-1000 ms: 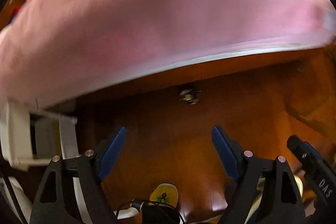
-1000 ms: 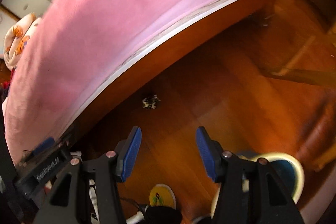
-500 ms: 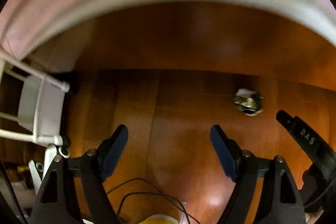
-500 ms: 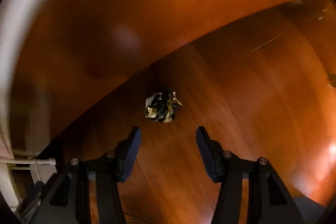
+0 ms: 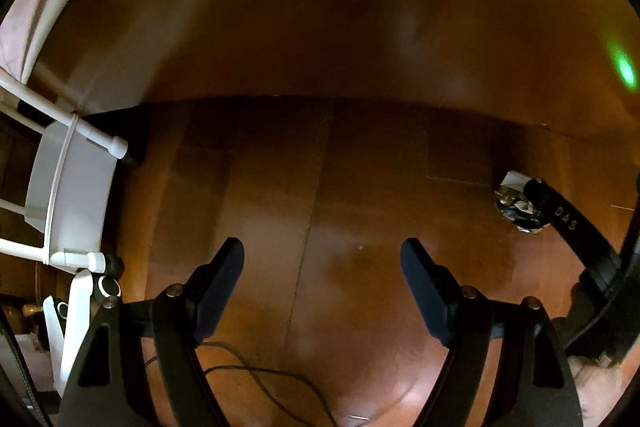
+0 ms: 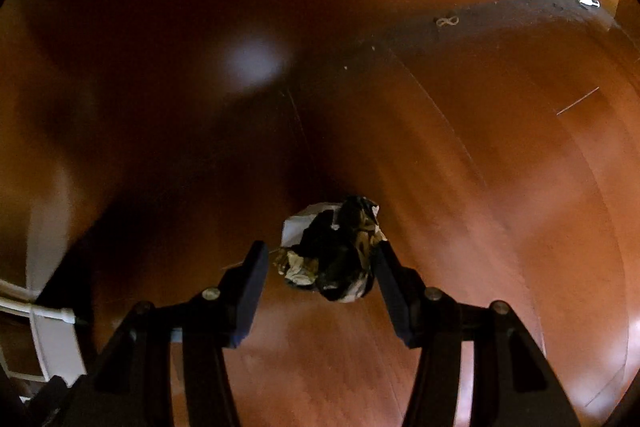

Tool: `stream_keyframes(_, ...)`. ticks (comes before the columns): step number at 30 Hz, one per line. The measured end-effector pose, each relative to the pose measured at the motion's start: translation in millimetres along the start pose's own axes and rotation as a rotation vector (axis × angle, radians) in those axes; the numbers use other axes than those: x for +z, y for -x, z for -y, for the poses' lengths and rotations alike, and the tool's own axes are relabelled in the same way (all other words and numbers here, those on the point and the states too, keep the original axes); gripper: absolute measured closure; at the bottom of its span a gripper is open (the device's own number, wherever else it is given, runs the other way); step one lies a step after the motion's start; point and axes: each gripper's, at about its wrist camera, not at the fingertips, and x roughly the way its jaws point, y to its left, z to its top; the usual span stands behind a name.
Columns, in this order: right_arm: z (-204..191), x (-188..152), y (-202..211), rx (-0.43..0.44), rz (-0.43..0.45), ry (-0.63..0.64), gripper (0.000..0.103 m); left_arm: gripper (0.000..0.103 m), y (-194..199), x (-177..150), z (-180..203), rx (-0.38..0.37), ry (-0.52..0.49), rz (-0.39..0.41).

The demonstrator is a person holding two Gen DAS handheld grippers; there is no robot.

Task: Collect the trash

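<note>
two claws are low over a shiny brown wood floor [image 6: 500,227]. the right gripper [image 6: 320,259] has its jaws spread apart, and the crumpled wrapper [image 6: 332,251] sits on the floor right between them. one side of the wrapper looks like it touches the right-hand pad, but the other pad stands a little off, so nothing is squeezed yet. the left gripper [image 5: 322,263] is wide open too, with only bare floor between its jaws. from the left view the wrapper [image 5: 516,207] lies far off to the side, partly hidden behind a black finger of the other claw.

what could go wrong? the wrapper is light and lumpy. if one pad pushes it first, i think it could slide or roll away on the smooth floor. if the jaws close too high, they may only pinch a loose flap, and it could slip out on the way up. a thin cable [image 5: 256,379] lies on the floor under the left claw and could snag.

the black finger shows pale letters that look like "das", seen upside down. i cannot read any words on the wrapper.
</note>
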Motion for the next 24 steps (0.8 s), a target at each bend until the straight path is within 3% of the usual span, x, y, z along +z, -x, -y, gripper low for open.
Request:
stream_keyframes(9, 4, -7, -16, 0.012, 0.038, -0.038, 0.049, 0.024, -1, 5, 4, -0.020, -0.008, 0.021)
stream_keyframes(10, 6, -8, -16, 0.002, 0.038, -0.050, 0.059, 0.024, -1, 6, 5, -0.023, -0.009, 0.023)
stream_keyframes(11, 5, -3, -20, 0.004, 0.034, -0.052, 0.059, 0.024, 0, 6, 6, -0.025, -0.012, 0.025)
stream_keyframes(19, 4, -4, -9, 0.022, -0.027, -0.051, 0.062, 0.024, 13, 3, 17, -0.035, -0.033, 0.027)
stream_keyframes(24, 6, -16, 26, 0.025, -0.056, -0.075, 0.062, 0.024, 37, 3, 23, -0.035, -0.052, 0.027)
